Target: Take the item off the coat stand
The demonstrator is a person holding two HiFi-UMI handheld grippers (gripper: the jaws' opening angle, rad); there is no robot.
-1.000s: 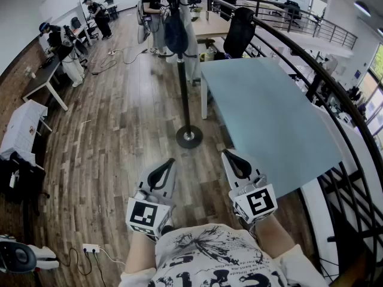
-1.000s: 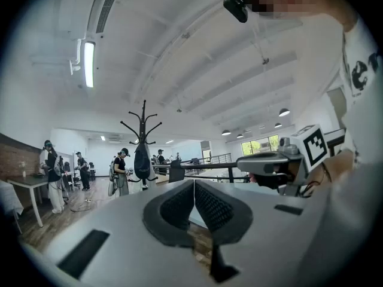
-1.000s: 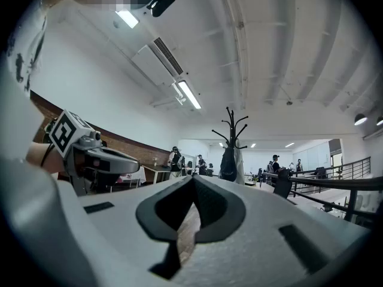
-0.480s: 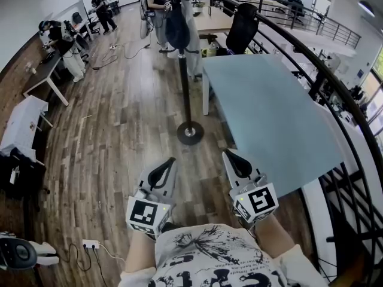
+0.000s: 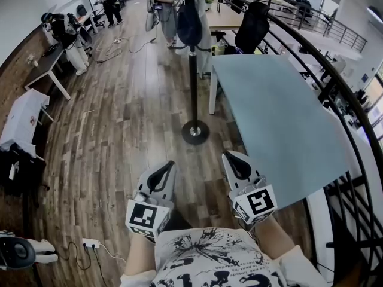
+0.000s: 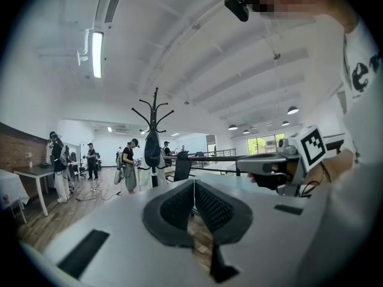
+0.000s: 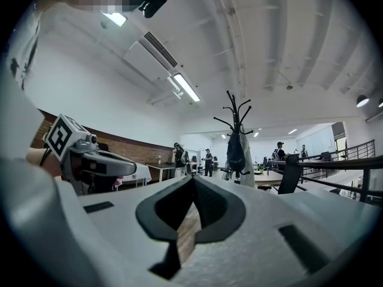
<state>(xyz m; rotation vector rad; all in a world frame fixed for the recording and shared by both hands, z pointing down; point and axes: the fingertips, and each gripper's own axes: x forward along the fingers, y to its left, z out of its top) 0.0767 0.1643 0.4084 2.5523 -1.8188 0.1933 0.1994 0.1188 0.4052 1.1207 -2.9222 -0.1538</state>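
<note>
A black coat stand (image 5: pixel 192 70) rises from a round base (image 5: pixel 195 131) on the wooden floor, well ahead of me. A dark bag (image 5: pixel 189 23) hangs from its hooks; the same bag (image 6: pixel 152 150) shows in the left gripper view and again, as the bag (image 7: pixel 235 152), in the right gripper view. My left gripper (image 5: pixel 167 167) and right gripper (image 5: pixel 229 158) are held side by side close to my body, far short of the stand. Both point level toward it. Their jaws are shut with nothing between them.
A large pale blue table (image 5: pixel 275 118) stands right of the stand, with a black railing (image 5: pixel 335 94) curving along its far side. Several people (image 5: pixel 66 34) stand by desks at the far left and behind the stand. A power strip (image 5: pixel 91 244) lies on the floor at my left.
The coat stand and table have shifted slightly right and down in the head view as I moved forward. Both grippers stay shut and keep their place before my body.
</note>
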